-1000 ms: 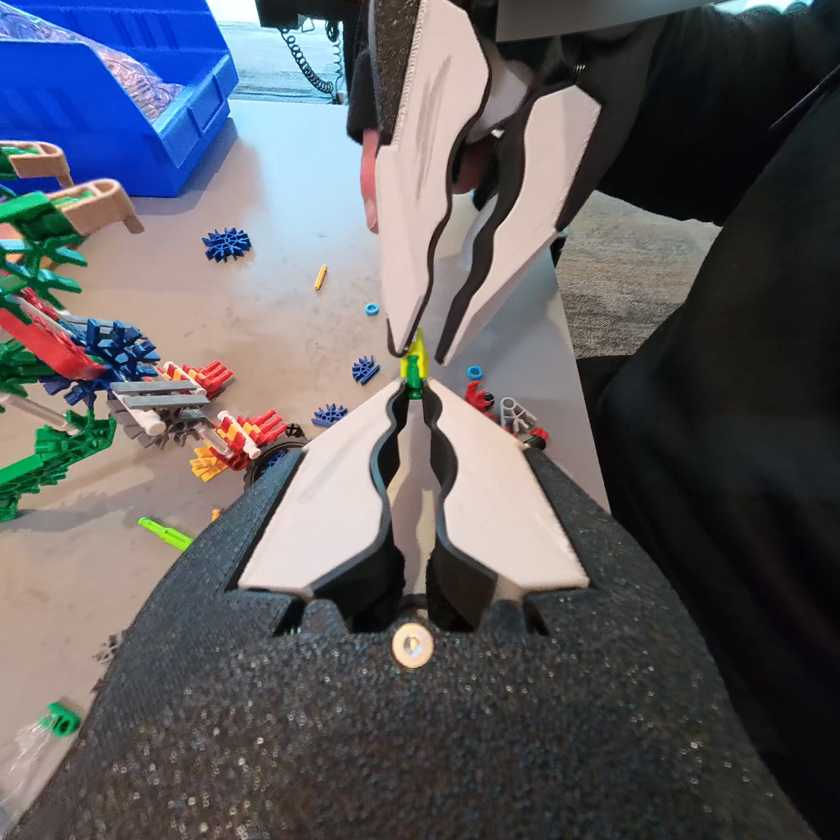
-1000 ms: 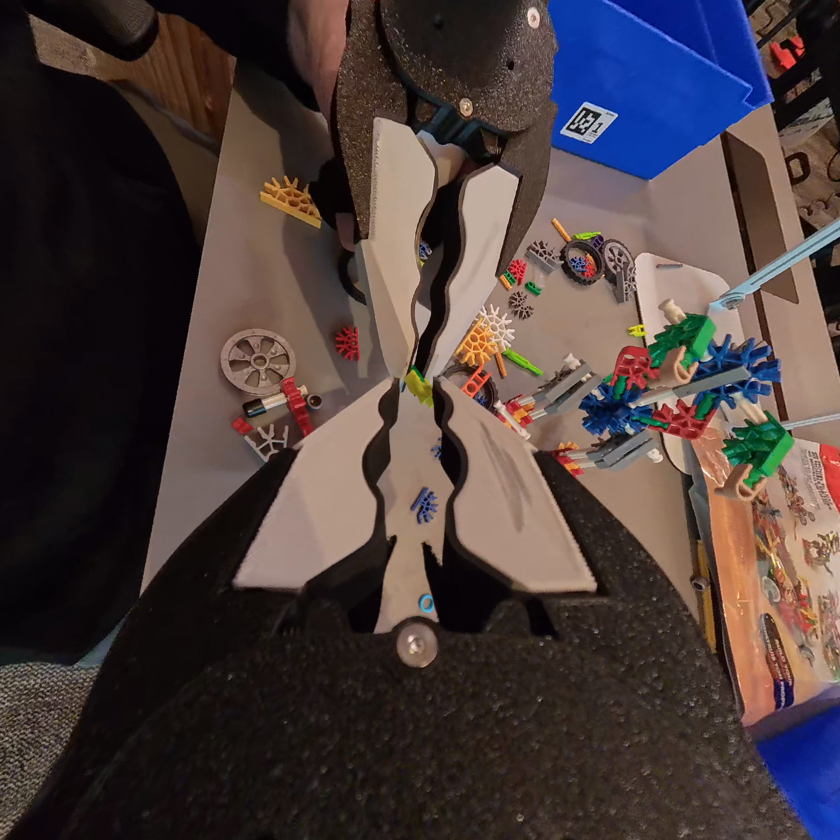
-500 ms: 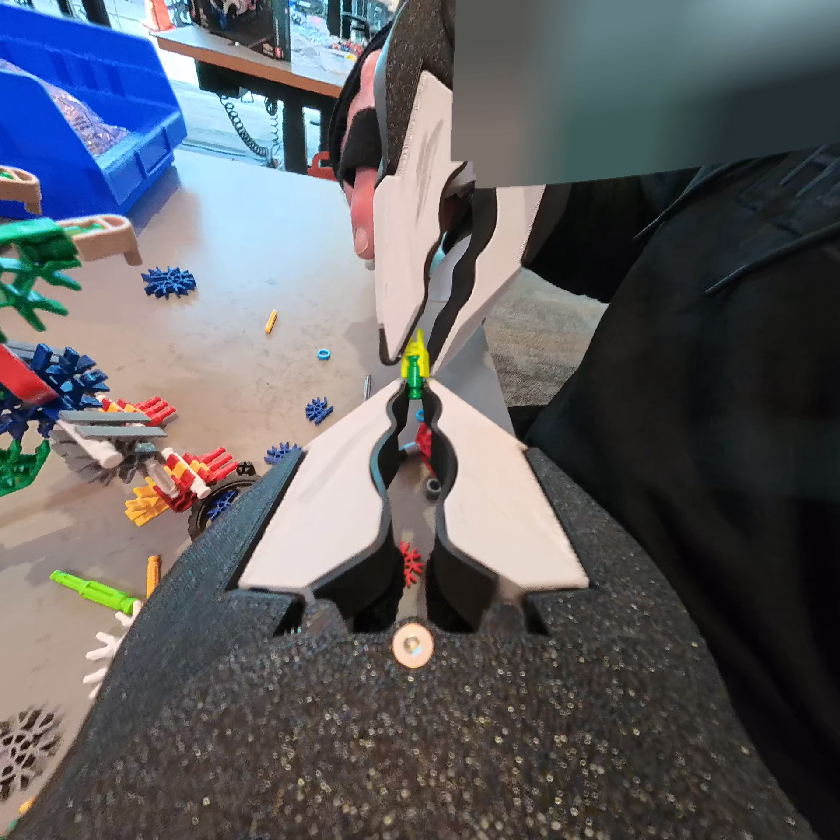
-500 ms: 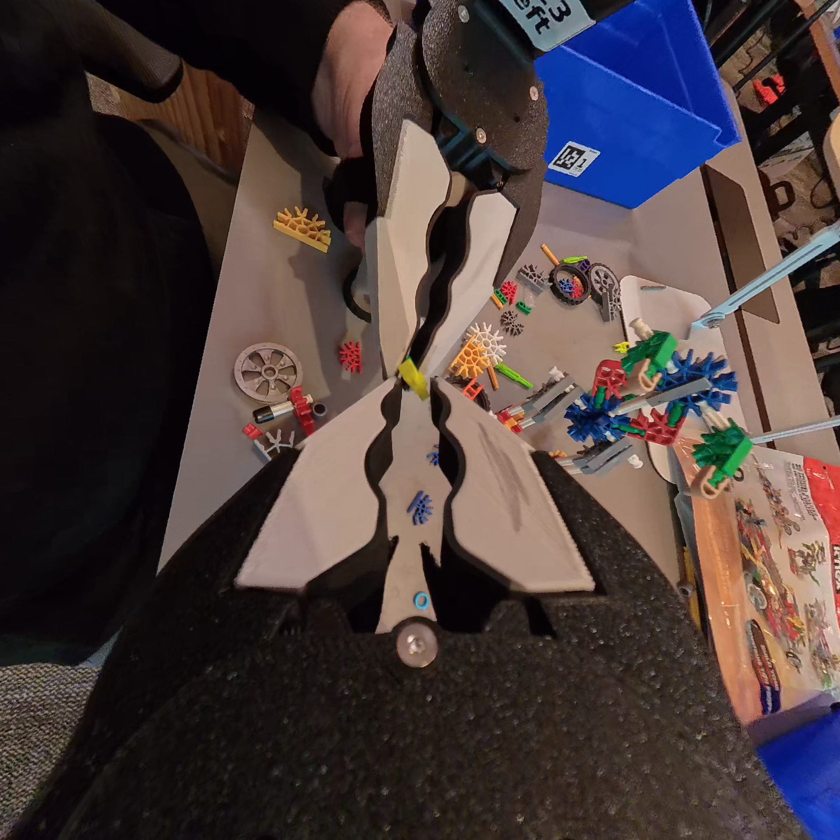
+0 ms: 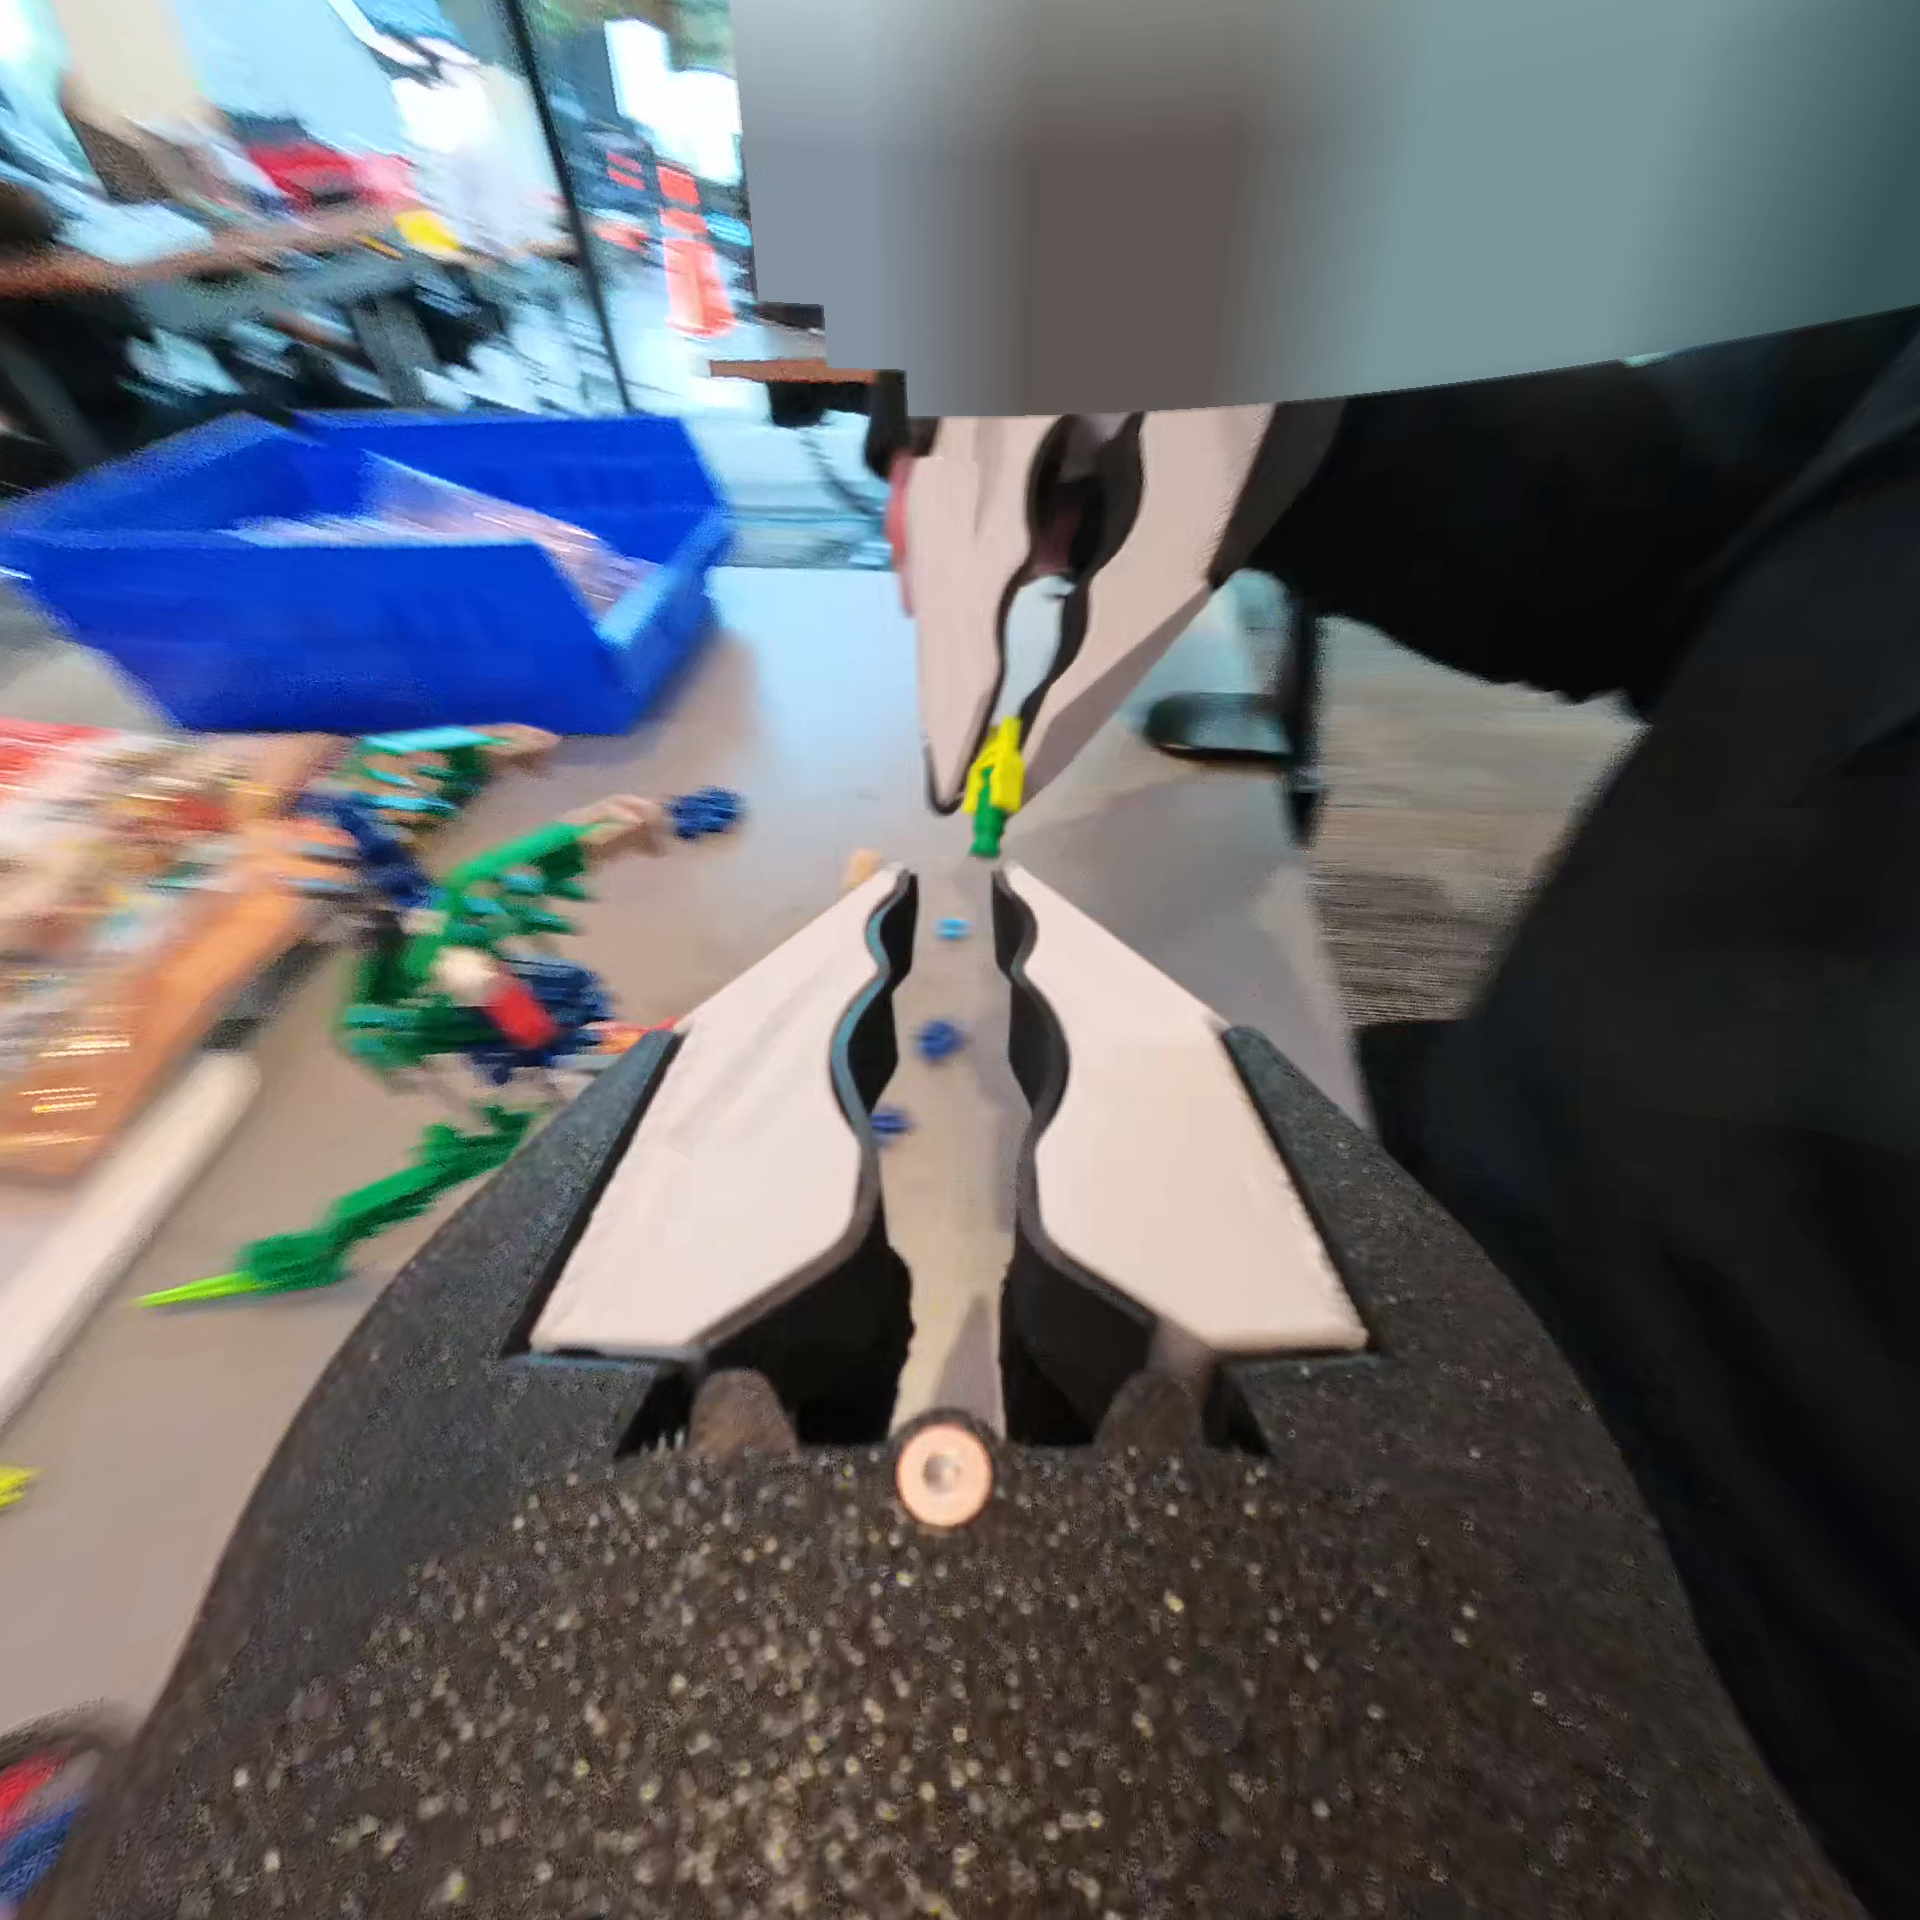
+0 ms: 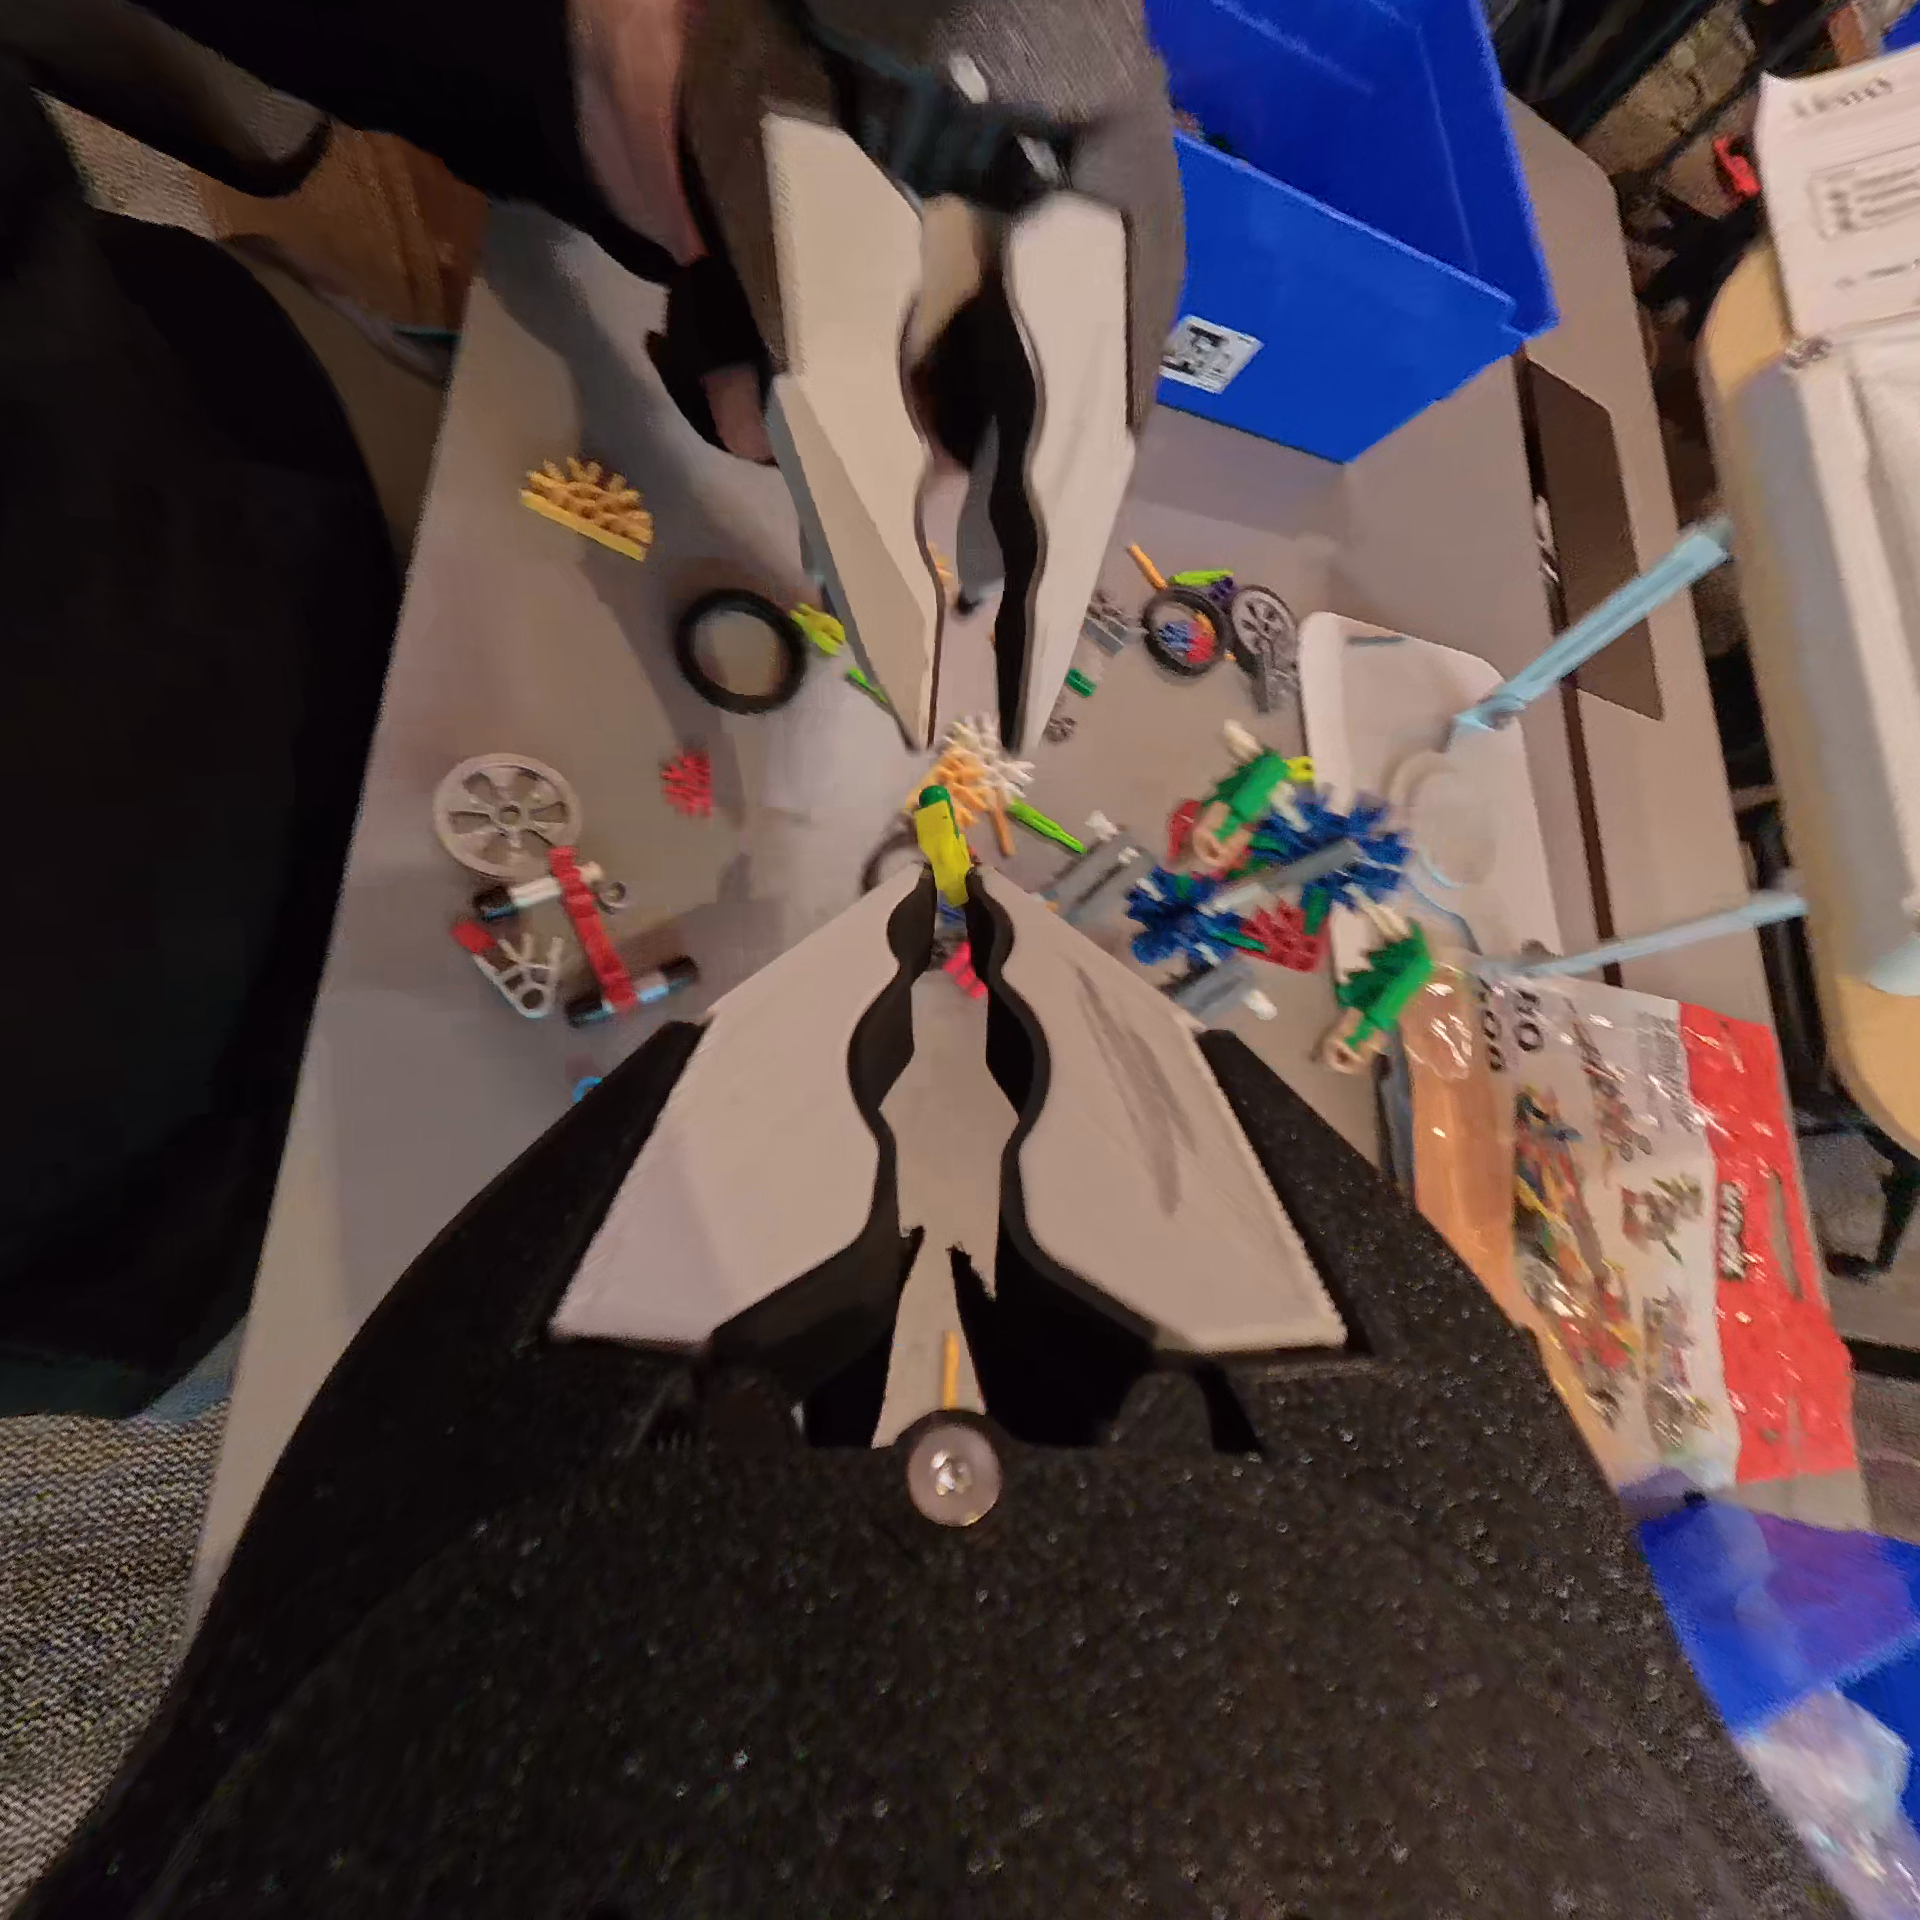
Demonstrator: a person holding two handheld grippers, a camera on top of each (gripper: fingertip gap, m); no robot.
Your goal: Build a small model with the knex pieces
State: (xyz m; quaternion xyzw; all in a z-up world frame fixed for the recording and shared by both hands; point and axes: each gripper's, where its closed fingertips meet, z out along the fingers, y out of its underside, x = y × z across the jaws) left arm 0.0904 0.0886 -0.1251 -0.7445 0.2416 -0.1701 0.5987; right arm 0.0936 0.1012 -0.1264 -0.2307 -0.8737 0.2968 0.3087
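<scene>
The yellow piece [image 6: 942, 844], a green rod [image 6: 932, 798] plugged into it, is clamped at the tips of the right tongs [image 6: 945, 883] at frame centre. The desk [image 6: 582, 717] is strewn with parts beside a blue bin [image 6: 1340, 312] at upper right. The left tongs [image 5: 951, 883] are parted and grasp nothing, just short of the piece.

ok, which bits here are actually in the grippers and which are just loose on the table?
In the grippers:
- right gripper, shut on the yellow connector, with a green rod in its end
- left gripper, open and empty, facing that piece

Loose on the table:
- black tyre
- grey wheel
- orange fan connector
- built model
- blue bin
- printed bag
</scene>
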